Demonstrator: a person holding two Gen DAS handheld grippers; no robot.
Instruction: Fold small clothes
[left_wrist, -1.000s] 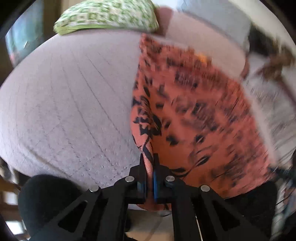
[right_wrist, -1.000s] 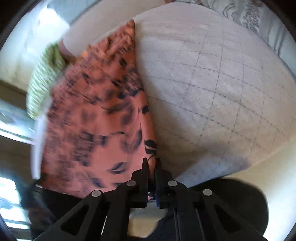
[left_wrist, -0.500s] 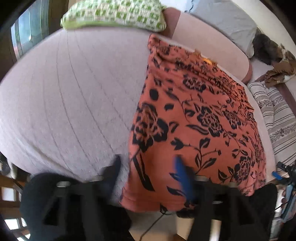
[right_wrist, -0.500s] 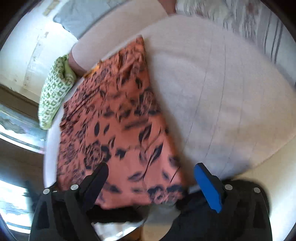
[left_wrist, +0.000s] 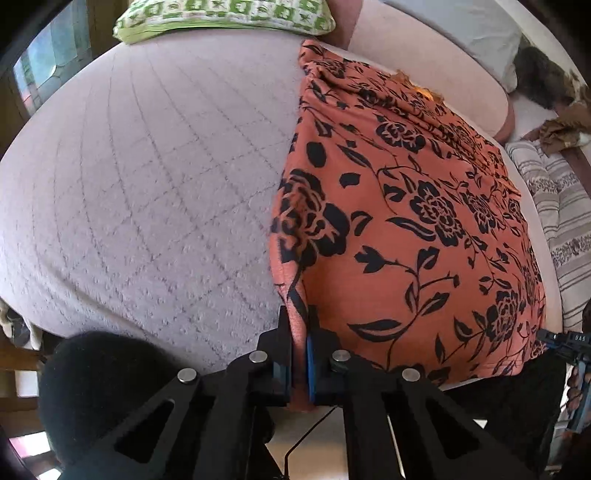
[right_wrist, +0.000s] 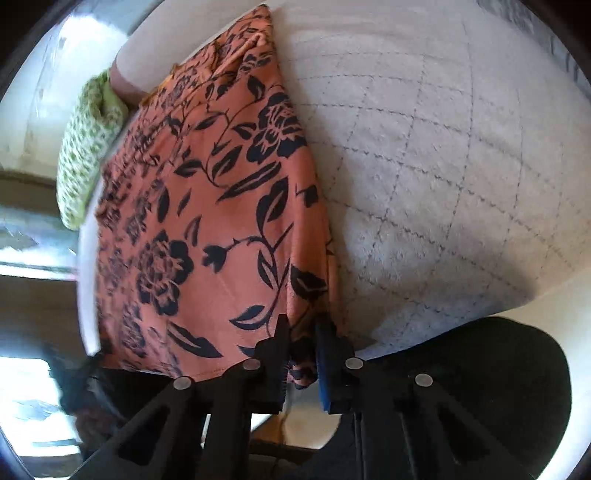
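Note:
An orange garment with a black flower print (left_wrist: 406, 221) lies spread flat on the quilted grey bed cover (left_wrist: 147, 184). My left gripper (left_wrist: 299, 325) is shut on its near left corner at the bed's front edge. In the right wrist view the same garment (right_wrist: 207, 206) lies to the left, and my right gripper (right_wrist: 301, 339) is closed around its near right corner, with bunched cloth between the fingers. The right gripper's tip also shows at the far right of the left wrist view (left_wrist: 565, 339).
A green patterned pillow (left_wrist: 221, 14) lies at the bed's far end, also seen in the right wrist view (right_wrist: 88, 147). A grey pillow (left_wrist: 461, 33), a striped cushion (left_wrist: 561, 221) and crumpled brown clothes (left_wrist: 561, 125) lie to the right.
Half a second ago both grippers were open over the spread garment. Now each has closed on a near corner of it.

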